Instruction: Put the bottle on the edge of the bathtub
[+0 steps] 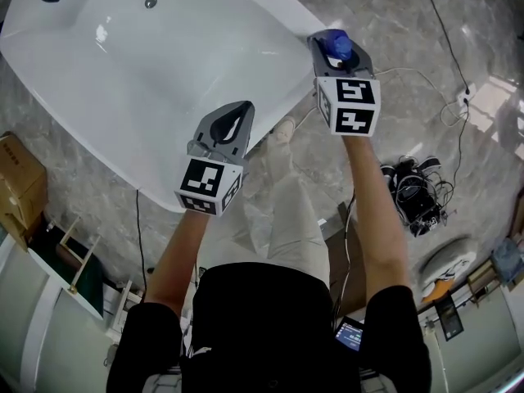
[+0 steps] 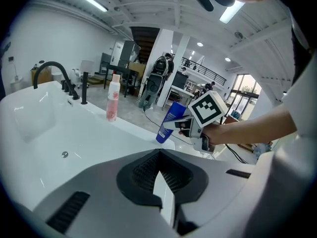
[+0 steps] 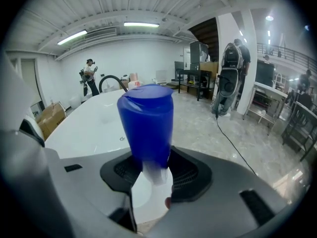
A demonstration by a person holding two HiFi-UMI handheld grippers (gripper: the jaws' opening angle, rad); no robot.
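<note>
In the head view the white bathtub (image 1: 123, 72) fills the upper left. My right gripper (image 1: 334, 46) hangs over its right rim, shut on a blue bottle (image 1: 336, 44). The left gripper view shows that bottle (image 2: 171, 123) tilted, its blue end down by the tub's rim (image 2: 133, 129); whether it touches I cannot tell. In the right gripper view the bottle (image 3: 146, 123) stands out past the jaws, white end nearest the camera. My left gripper (image 1: 243, 109) is shut on nothing above the tub's near rim, its pads (image 2: 143, 170) meeting at the tip.
A pink bottle (image 2: 113, 101) stands on the far rim near a black faucet (image 2: 52, 72). The drain (image 1: 151, 2) sits in the tub floor. A cardboard box (image 1: 18, 178) lies left, and cables with gear (image 1: 413, 191) lie on the marble floor at right.
</note>
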